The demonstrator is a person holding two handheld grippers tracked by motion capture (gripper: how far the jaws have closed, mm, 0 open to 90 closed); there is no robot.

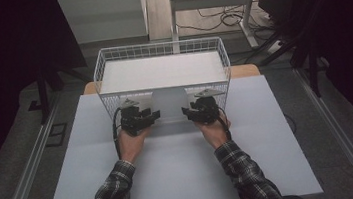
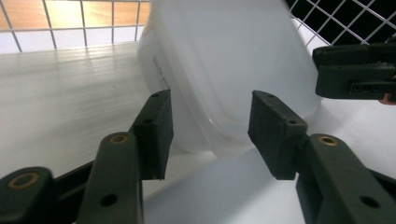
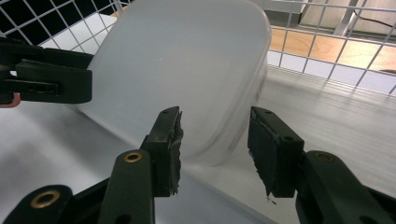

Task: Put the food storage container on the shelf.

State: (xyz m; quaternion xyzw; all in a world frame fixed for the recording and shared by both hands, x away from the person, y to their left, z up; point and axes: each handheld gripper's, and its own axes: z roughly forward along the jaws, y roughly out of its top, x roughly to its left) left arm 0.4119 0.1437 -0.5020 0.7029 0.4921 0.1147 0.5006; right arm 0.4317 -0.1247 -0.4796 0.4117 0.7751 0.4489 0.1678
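Observation:
A translucent white plastic container stands at the front opening of a white wire basket, between my two grippers. In the left gripper view the container looks tilted. Its lower rim lies between the jaws of my left gripper, with a gap on each side. My right gripper likewise straddles a rounded corner of the container without pressing on it. From above, the left gripper and right gripper flank the container's two sides.
The basket has a flat white panel across its top and mesh walls behind the container. A pale mat covers the table towards the person. Dark floor, a rail and cables surround the table.

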